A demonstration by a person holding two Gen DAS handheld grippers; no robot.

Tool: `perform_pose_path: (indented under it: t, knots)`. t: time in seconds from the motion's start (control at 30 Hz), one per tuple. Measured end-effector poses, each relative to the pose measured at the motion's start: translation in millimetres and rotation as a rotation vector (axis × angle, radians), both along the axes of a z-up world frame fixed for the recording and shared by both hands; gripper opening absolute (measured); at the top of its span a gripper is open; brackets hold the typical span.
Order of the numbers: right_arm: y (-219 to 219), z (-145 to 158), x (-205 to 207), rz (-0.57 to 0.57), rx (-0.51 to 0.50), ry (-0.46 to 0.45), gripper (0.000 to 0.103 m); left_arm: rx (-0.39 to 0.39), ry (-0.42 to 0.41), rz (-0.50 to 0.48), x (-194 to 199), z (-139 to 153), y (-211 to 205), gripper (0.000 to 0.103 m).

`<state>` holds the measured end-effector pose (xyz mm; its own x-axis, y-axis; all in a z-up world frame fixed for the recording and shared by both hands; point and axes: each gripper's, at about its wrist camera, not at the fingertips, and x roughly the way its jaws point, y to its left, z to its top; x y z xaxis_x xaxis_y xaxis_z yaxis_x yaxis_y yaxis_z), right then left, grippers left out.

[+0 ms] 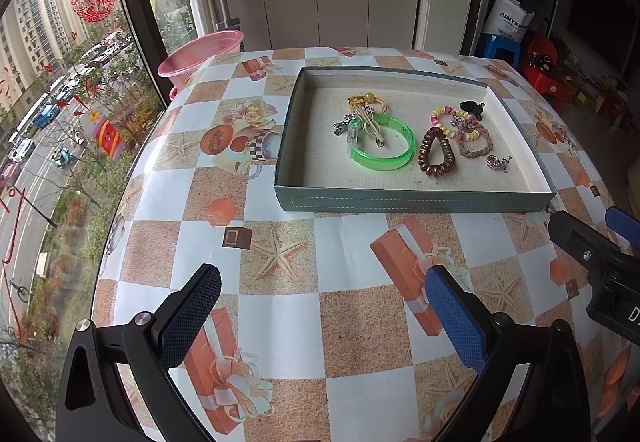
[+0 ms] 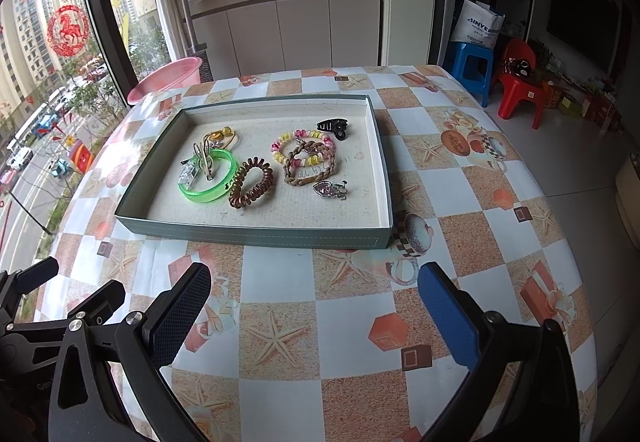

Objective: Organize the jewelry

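Inside the shallow tray (image 2: 256, 232) on the bench (image 2: 460, 193), jewelry lies loose: a green bangle (image 2: 210, 177) at 9 o'clock, a brown coil tie (image 2: 251, 187) centre, a bead bracelet (image 2: 302, 147) and black clip (image 2: 334, 127) toward 1 o'clock. Left gripper (image 1: 322, 318) and right gripper (image 2: 316, 316) hover near, fingers released, empty.

Ahead of both grippers: glossy printed tablecloth (image 2: 320, 322), plastic-looking, smooth with faint creases. Beyond the fingertips: grey-green tray (image 2: 256, 236), matt, stitched along the wall, lined with rough woven cloth. Inside: translucent green plastic bangle (image 2: 208, 195), shiny; brown coiled plastic hair tie (image 2: 251, 187); braided cord bracelet (image 2: 310, 169), possibly leather; bright metal clips (image 1: 374, 125). Finger pads (image 2: 448, 318): blue, finely textured, matt.
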<state>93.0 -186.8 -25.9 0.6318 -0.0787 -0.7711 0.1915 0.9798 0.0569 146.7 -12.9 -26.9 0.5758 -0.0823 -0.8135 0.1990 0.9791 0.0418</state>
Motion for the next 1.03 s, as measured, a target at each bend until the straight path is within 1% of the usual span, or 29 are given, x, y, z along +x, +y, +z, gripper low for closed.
perform_pose_path:
  t: [0.33,0.73,1.03]
  knots:
    - [-0.5,0.4,0.0,0.000,0.001,0.000,0.103,0.000,0.002,-0.001,-0.1,-0.4,-0.4,0.103]
    - [-0.6,0.2,0.0,-0.002,0.002,0.001,0.103,-0.016,0.028,0.005,1.8,-2.3,3.0,0.103]
    - [-1.2,-0.8,-0.3,-0.004,0.003,0.002,0.103,-0.012,0.024,0.003,2.2,-1.3,3.4,0.103]
